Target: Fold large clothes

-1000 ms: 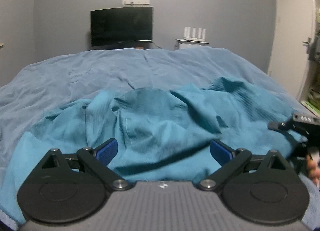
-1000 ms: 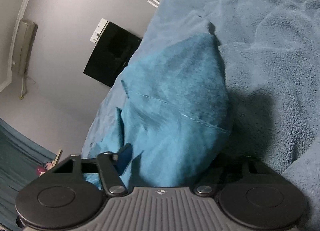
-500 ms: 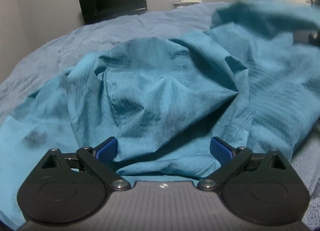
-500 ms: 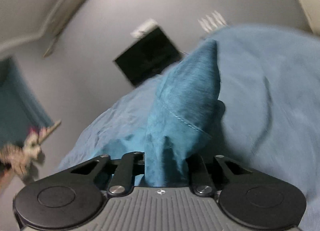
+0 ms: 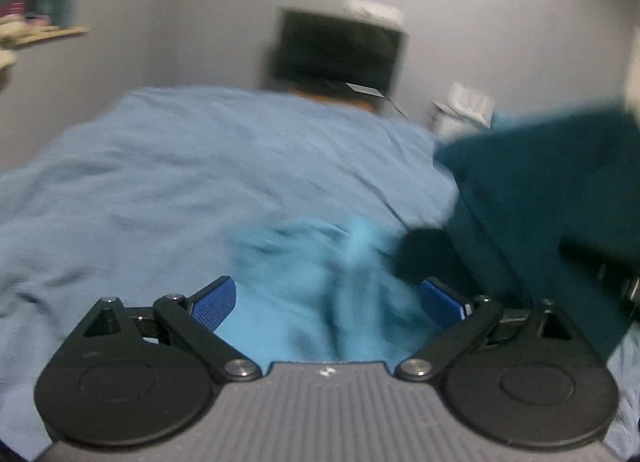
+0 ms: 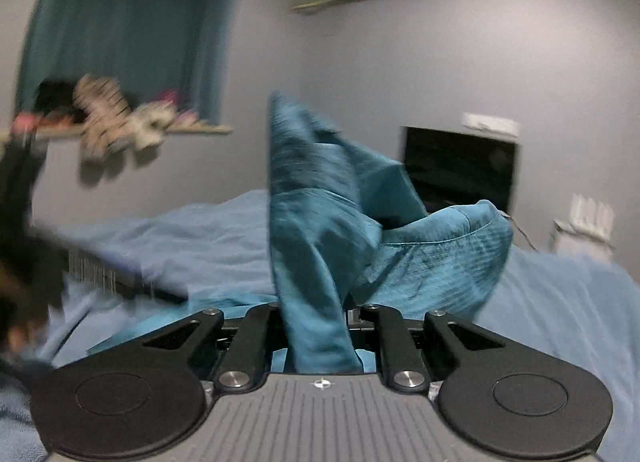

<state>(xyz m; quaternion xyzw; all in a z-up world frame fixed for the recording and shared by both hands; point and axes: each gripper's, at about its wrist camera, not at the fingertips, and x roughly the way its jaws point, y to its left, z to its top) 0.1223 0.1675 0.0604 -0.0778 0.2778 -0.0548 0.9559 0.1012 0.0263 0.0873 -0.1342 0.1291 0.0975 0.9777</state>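
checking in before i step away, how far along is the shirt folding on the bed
Barely begun. Done: the right gripper is shut on a bunched part of the teal garment and holds it above the blue blanket. In hand: that raised fabric hangs crumpled, no fold visible. Left: the left gripper is open with cloth between its fingers but ungripped; the garment likely needs spreading flat, then folding.

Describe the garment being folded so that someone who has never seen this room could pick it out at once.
Start at the bed, covered by a pale blue blanket. On it lies a crumpled teal shirt, one part pinched upright between the fingers of the right gripper. Its deeper teal and thin, creased, stitched cloth set it apart from the paler, fuzzier blanket.
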